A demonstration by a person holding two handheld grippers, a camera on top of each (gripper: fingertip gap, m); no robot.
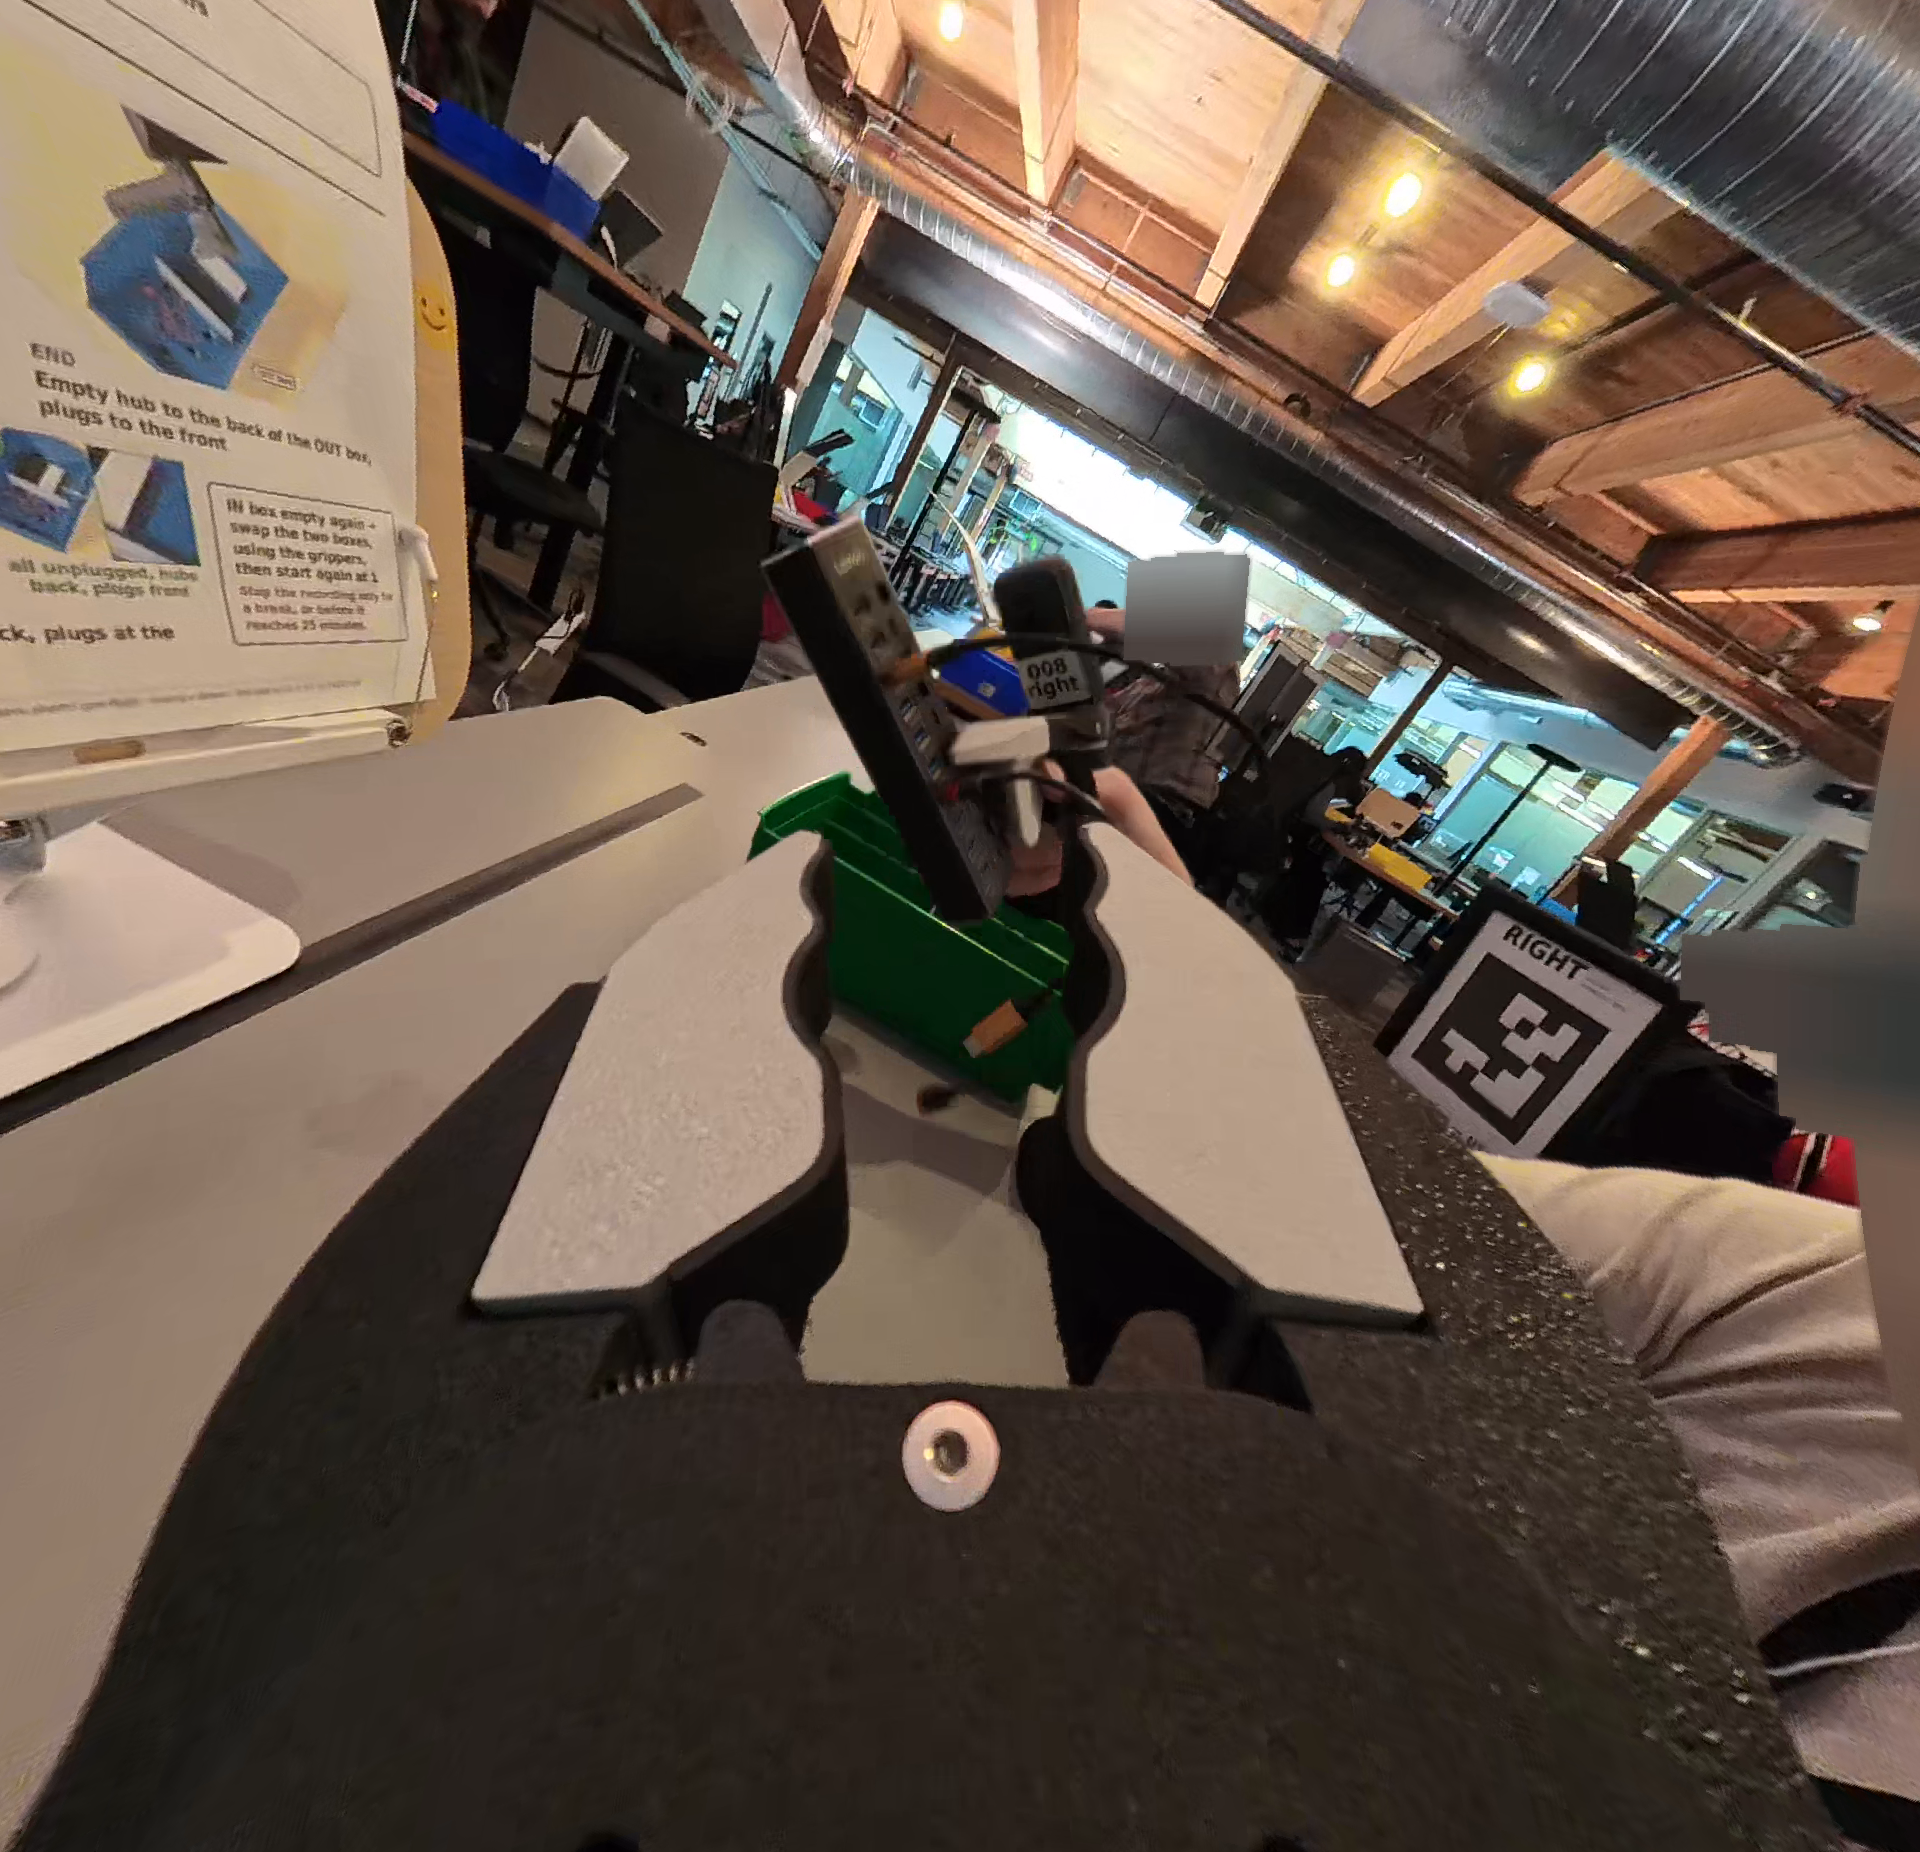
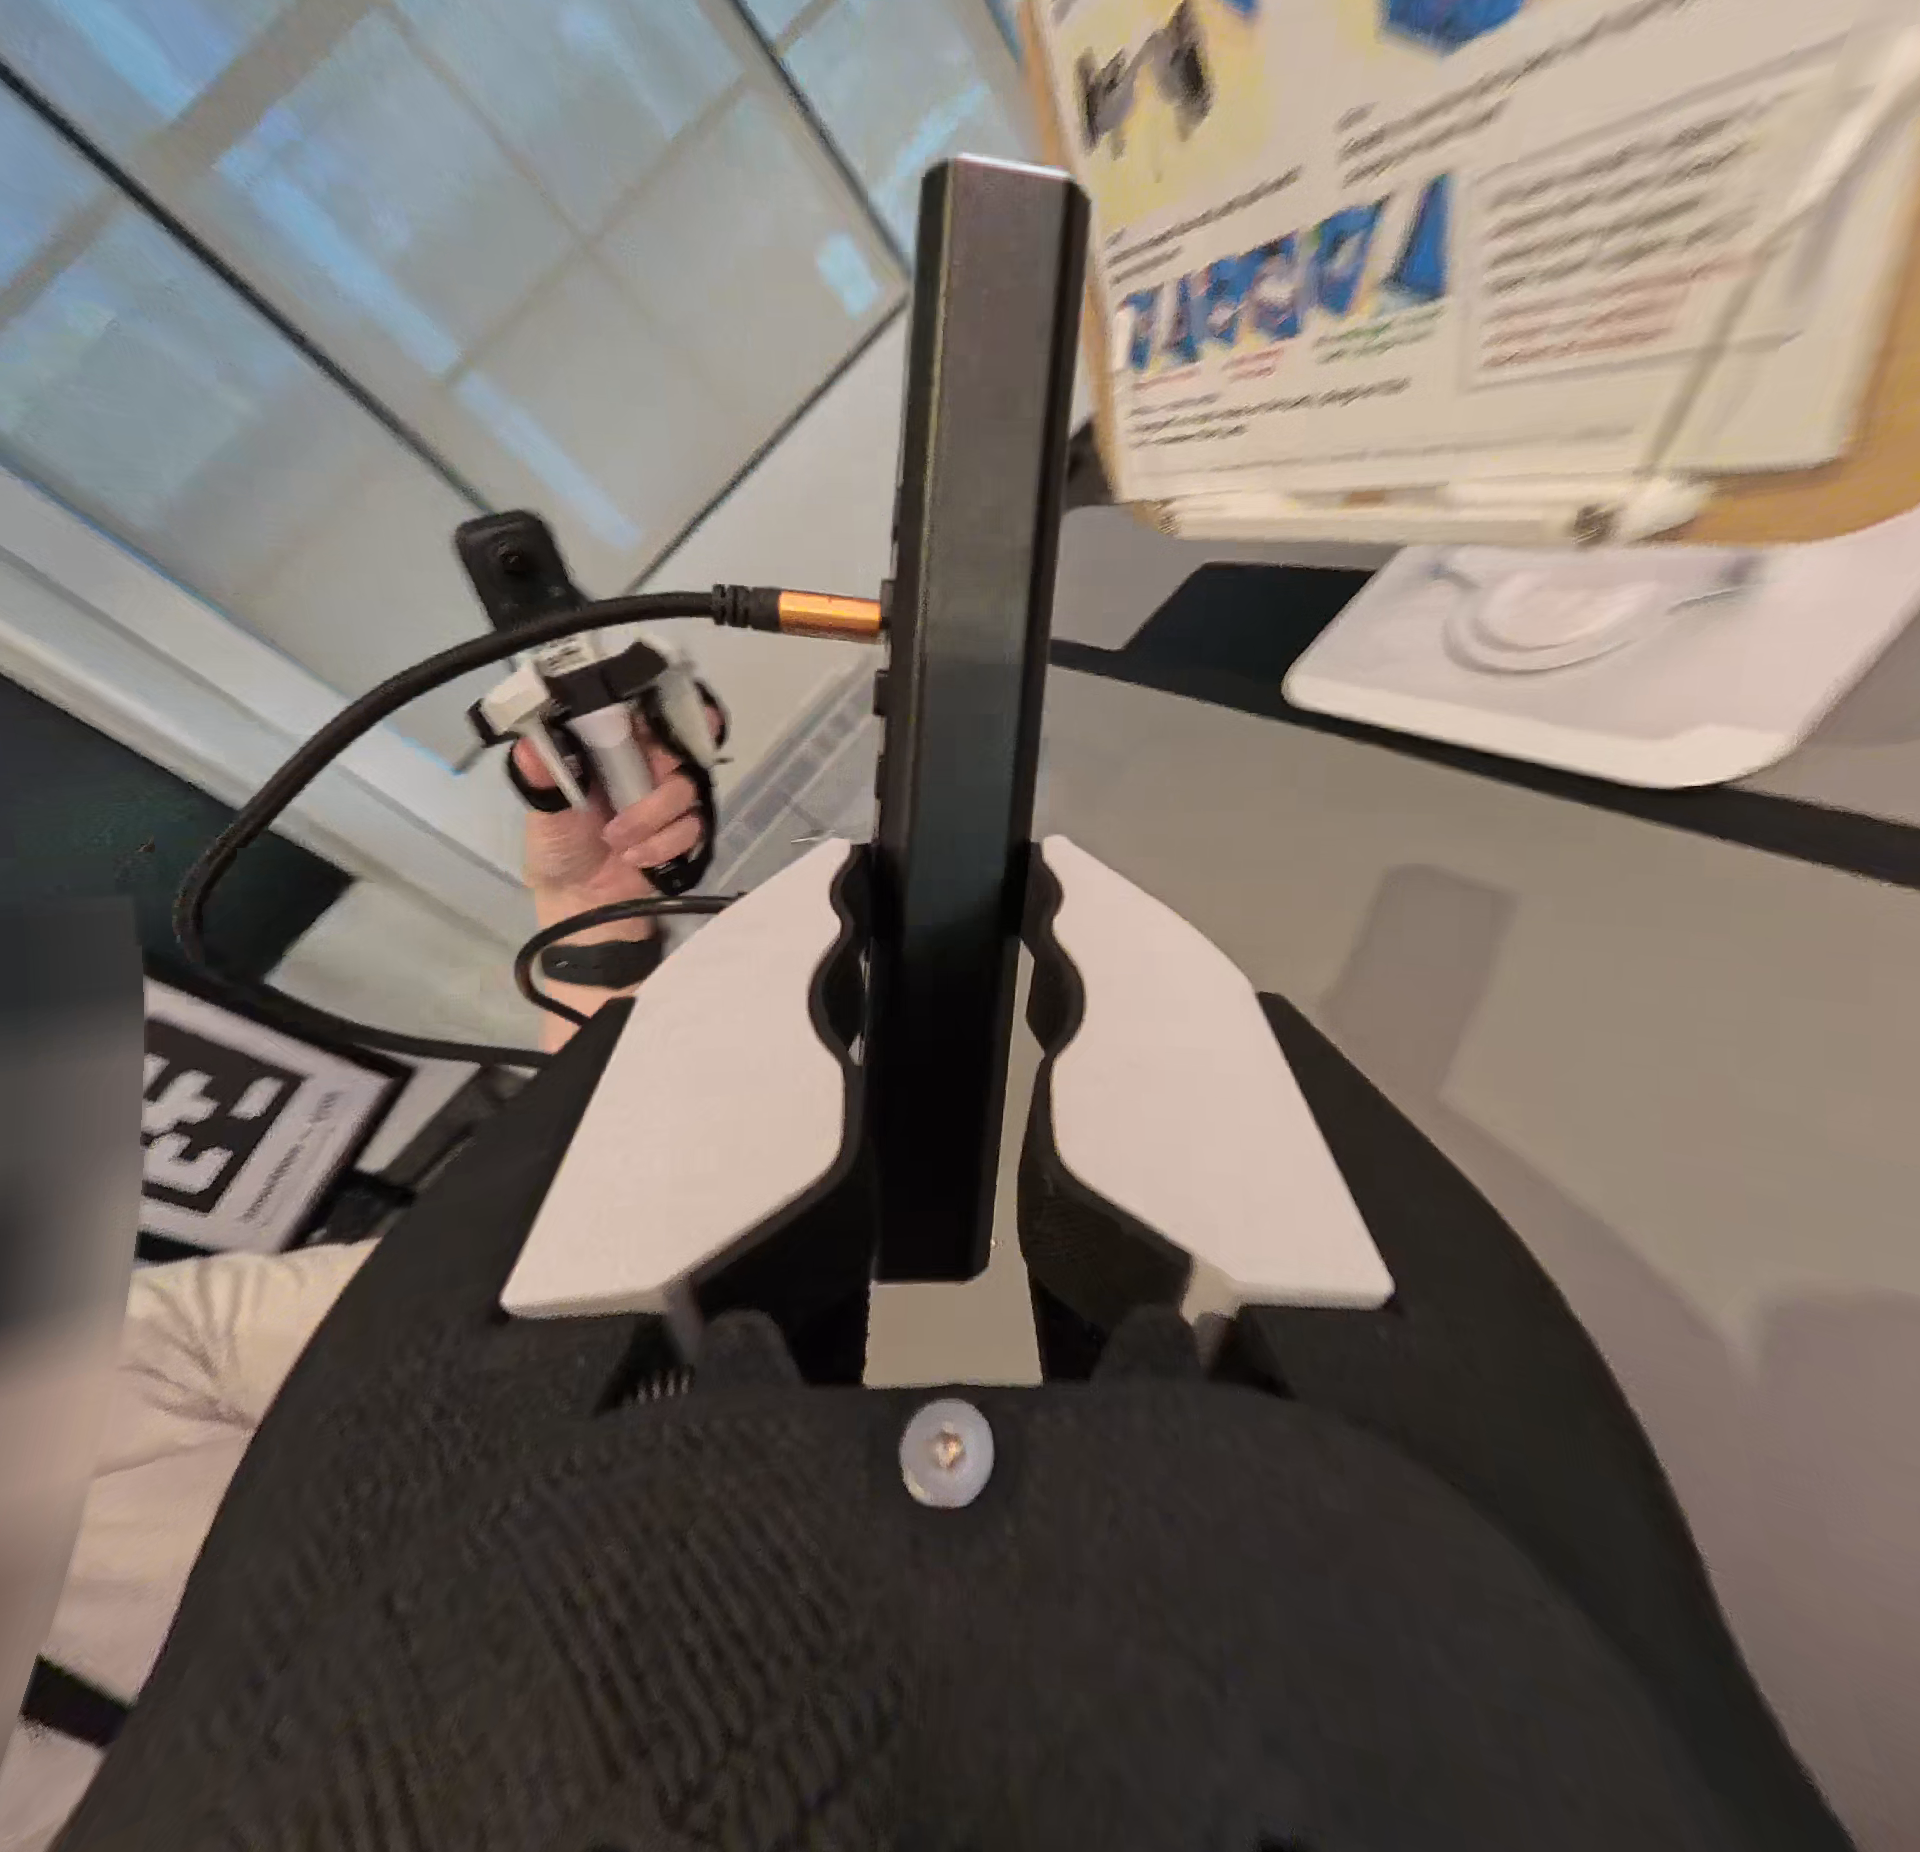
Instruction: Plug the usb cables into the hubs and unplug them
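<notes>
**Hub held aloft, one cable in**

Our right gripper (image 2: 945, 867) pinched the black hub (image 2: 977, 555) upright above the table (image 2: 1455, 971), an orange-collared cable (image 2: 821, 615) plugged into its side. Our left gripper (image 1: 951, 867) hung spread and empty near the green bin (image 1: 935, 961).

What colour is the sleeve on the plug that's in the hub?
Orange plug sleeve, clearest in the right wrist view.

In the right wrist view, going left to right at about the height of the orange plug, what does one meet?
Black cable → orange plug → black hub held upright in the right tongs → white stand base.
</notes>
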